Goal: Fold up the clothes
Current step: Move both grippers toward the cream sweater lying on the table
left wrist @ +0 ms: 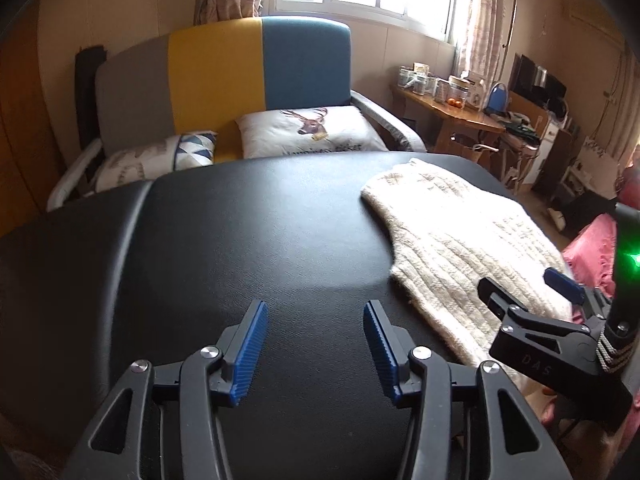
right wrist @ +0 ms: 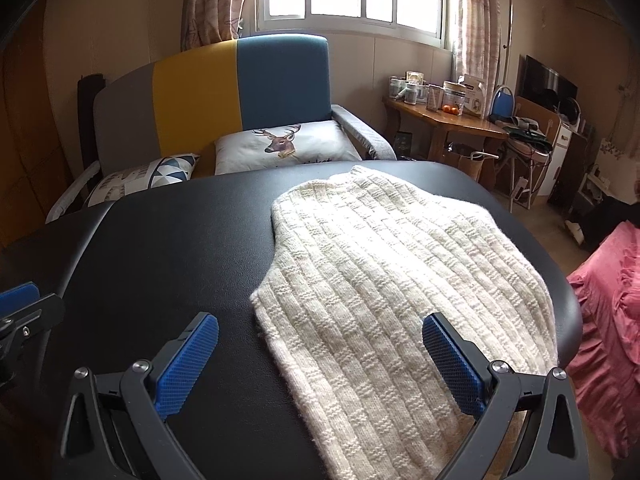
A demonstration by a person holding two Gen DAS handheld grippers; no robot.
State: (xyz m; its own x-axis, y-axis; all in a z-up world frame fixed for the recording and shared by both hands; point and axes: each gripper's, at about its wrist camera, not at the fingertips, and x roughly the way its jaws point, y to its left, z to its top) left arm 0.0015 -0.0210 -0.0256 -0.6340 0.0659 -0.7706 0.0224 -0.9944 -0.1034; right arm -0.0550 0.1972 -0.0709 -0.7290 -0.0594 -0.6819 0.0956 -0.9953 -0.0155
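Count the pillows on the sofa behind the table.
2. A deer-print pillow lies on the seat below the blue back panel; a triangle-pattern pillow lies to its left by the armrest. The black table hides their lower edges, so more could sit behind it.

The left gripper (left wrist: 316,354) hangs level, jaws apart and holding nothing. The right gripper (right wrist: 320,364) spreads wider, apparently also holding nothing.

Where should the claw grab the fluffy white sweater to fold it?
Probably the near left edge of the white sweater: it lies flat on the black table with that edge free. The open right claw could come in low from the left and pinch it.
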